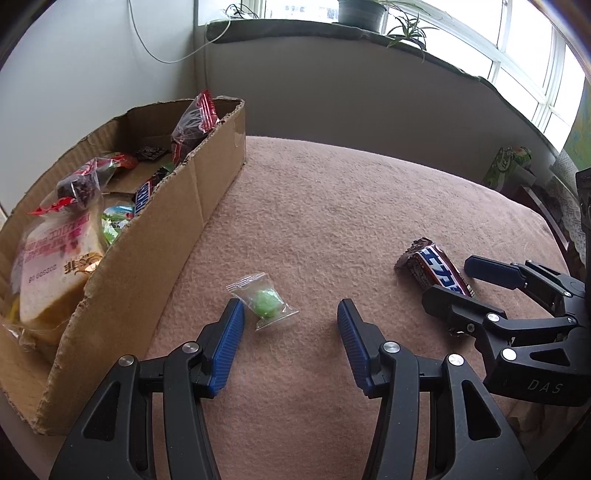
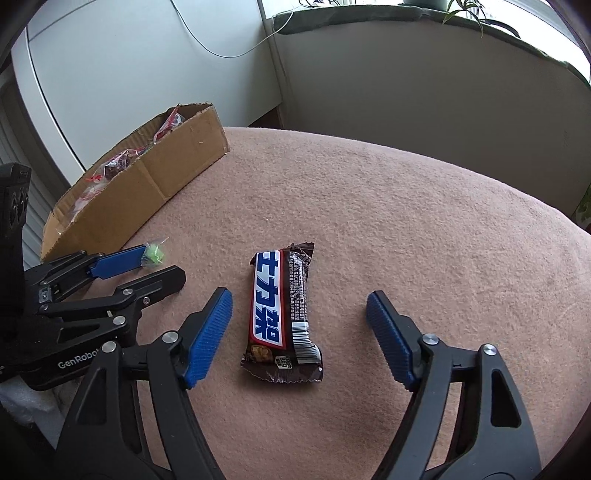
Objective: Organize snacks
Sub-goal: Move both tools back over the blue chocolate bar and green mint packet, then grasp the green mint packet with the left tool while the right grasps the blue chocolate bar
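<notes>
A green candy in a clear wrapper (image 1: 266,305) lies on the pink blanket, just ahead of my open left gripper (image 1: 291,308), nearer its left finger. It also shows in the right wrist view (image 2: 154,253). A brown chocolate bar with a blue and white label (image 2: 282,314) lies between the open fingers of my right gripper (image 2: 299,299), not touched. In the left wrist view the bar (image 1: 436,267) sits between the right gripper's fingers (image 1: 454,282). A cardboard box (image 1: 207,177) at the left holds several wrapped snacks.
The pink blanket (image 1: 351,206) covers the surface. The box also shows at the left in the right wrist view (image 2: 155,177). A white wall and a window sill with potted plants (image 1: 364,13) stand behind. A green packet (image 1: 508,166) sits at the far right edge.
</notes>
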`<state>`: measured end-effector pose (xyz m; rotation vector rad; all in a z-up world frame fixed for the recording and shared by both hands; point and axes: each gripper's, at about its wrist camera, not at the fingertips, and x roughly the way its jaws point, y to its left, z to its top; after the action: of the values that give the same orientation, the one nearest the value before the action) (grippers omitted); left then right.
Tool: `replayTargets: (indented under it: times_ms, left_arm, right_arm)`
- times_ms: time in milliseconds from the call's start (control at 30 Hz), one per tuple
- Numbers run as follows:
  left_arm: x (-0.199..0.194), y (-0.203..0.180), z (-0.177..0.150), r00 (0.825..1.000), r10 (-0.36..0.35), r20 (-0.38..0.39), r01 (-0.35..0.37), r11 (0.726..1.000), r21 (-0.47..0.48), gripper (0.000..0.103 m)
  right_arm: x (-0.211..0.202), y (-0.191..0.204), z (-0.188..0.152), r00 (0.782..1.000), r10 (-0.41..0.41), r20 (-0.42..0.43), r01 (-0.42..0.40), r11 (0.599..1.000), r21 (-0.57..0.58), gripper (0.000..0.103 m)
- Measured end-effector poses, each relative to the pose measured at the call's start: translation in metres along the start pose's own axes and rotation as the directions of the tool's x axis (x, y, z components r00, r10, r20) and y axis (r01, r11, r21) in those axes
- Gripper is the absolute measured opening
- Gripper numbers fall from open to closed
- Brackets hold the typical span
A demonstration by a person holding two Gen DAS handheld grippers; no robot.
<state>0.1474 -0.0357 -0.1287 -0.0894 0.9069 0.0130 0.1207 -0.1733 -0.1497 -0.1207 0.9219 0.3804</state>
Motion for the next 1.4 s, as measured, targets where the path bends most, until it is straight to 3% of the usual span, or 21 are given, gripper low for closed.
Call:
replayTargets:
  times_ms: [233, 367, 500, 700, 1133, 1400]
  left_arm:
    - [0.006, -0.009, 0.004, 1.000, 0.014, 0.006, -0.015, 1.000, 0.016, 0.045]
    - [0.009, -0.007, 0.006, 1.000, 0.011, 0.015, -0.011, 1.000, 0.006, 0.029]
    - [0.007, -0.006, 0.005, 1.000, 0.007, 0.019, -0.007, 1.000, 0.004, 0.023]
    - [0.003, -0.008, 0.003, 1.000, -0.007, 0.021, 0.006, 1.000, 0.019, 0.023]
    - [-0.019, -0.005, -0.014, 0.995, -0.094, 0.025, 0.093, 0.995, 0.023, 0.023]
    - [-0.046, -0.003, -0.018, 0.987, -0.141, 0.075, 0.140, 0.990, 0.030, 0.023]
  right_arm:
    - [0.001, 0.004, -0.002, 1.000, -0.030, 0.004, 0.031, 0.999, -0.020, 0.078]
    - [0.002, 0.003, -0.001, 0.999, -0.043, 0.009, 0.043, 0.999, -0.012, 0.069]
    - [0.002, 0.000, -0.001, 0.999, -0.048, 0.015, 0.048, 0.999, -0.003, 0.061]
    - [-0.001, -0.004, -0.001, 0.999, -0.044, 0.027, 0.043, 0.999, 0.021, 0.032]
    - [-0.011, -0.005, -0.007, 0.999, -0.037, 0.019, 0.036, 0.998, 0.054, 0.031]
    - [-0.036, -0.006, -0.025, 0.999, -0.044, 0.026, 0.041, 0.993, 0.107, 0.031]
